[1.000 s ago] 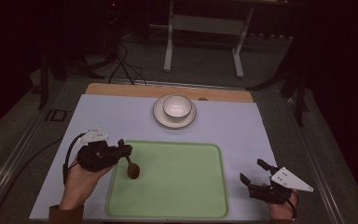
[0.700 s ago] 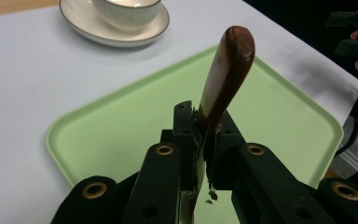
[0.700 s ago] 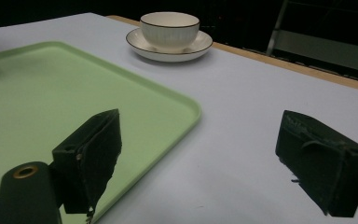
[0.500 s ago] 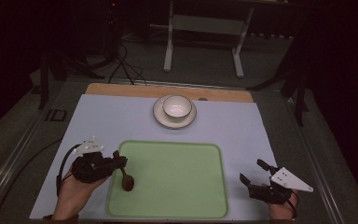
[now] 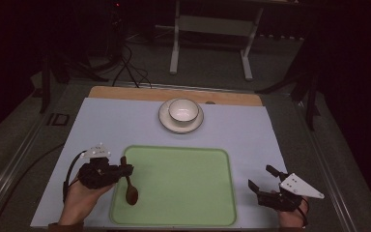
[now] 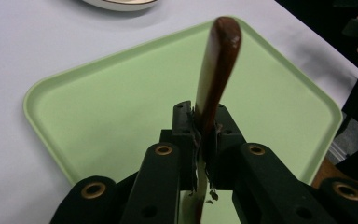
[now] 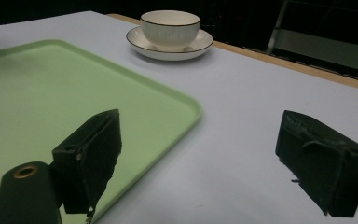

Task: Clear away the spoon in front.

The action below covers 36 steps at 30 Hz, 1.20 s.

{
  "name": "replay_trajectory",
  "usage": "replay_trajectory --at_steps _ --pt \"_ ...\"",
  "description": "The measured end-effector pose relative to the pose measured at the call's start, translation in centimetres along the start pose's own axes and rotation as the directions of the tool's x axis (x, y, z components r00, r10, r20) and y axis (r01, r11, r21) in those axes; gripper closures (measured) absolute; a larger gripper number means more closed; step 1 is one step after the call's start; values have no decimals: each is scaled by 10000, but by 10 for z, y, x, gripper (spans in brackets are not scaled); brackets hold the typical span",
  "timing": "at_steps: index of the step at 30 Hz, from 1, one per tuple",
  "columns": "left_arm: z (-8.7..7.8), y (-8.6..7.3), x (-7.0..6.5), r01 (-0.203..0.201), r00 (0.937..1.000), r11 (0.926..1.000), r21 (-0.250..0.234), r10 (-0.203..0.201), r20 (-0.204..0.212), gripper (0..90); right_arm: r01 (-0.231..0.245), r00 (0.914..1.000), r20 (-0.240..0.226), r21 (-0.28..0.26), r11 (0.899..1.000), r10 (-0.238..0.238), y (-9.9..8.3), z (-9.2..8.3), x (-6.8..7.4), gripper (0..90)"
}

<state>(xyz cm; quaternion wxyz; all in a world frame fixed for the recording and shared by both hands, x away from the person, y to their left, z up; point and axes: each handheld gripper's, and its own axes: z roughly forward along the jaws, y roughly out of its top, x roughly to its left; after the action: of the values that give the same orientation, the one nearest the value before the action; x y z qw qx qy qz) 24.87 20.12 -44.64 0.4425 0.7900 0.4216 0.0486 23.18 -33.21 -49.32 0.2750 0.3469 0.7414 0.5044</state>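
Observation:
A dark brown wooden spoon (image 5: pixel 130 189) hangs over the left edge of the green tray (image 5: pixel 183 193). My left gripper (image 5: pixel 124 170) is shut on its handle. In the left gripper view the spoon (image 6: pixel 218 65) rises from between the closed jaws of the left gripper (image 6: pixel 204 128), above the tray (image 6: pixel 98 107). My right gripper (image 5: pixel 262 177) stands open over the tablecloth just right of the tray, with nothing between its jaws. The right gripper view shows the right gripper (image 7: pixel 209 158) with its jaws wide apart beside the tray's corner (image 7: pixel 186 105).
A white bowl (image 5: pixel 182 109) sits on a white saucer (image 5: pixel 166 121) at the back middle of the pale cloth; they are the bowl (image 7: pixel 170 27) and saucer (image 7: pixel 200 46) in the right gripper view. A wooden strip (image 5: pixel 125 93) edges the table's far side.
My left gripper has carried the spoon nearer to me and slightly left, from over the tray's upper left to its left edge. The right gripper has stayed still.

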Motion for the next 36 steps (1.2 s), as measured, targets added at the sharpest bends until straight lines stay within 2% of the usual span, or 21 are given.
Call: replay_trajectory --at_steps 7,13,15,19,25,28,36 --pt "19 1 11 244 9997 9995 217 -244 24 803 -3 10000 -41 40 10000 3 0 0 1 139" --pt "31 -6 28 867 9950 9959 269 -879 465 788 -29 10000 -62 65 10000 30 -1 1 2 139" --pt "34 -7 31 973 9939 9947 338 -989 497 783 -4 10000 -73 88 10000 5 -1 1 2 139" --pt "38 -10 35 1034 9924 9935 480 -1063 626 778 -1 10000 -88 121 9999 2 -1 2 2 139" --pt "44 -15 41 1126 9919 9910 725 -1164 514 776 -7 9999 -117 121 9999 9 -1 2 2 139" --pt "46 -17 43 1269 9895 9897 668 -1311 616 778 12 9999 -123 131 9999 -10 -1 2 3 139" --pt "46 -21 46 1347 9898 9895 529 -1369 399 742 68 9998 -162 166 9998 -65 -1 2 4 139"
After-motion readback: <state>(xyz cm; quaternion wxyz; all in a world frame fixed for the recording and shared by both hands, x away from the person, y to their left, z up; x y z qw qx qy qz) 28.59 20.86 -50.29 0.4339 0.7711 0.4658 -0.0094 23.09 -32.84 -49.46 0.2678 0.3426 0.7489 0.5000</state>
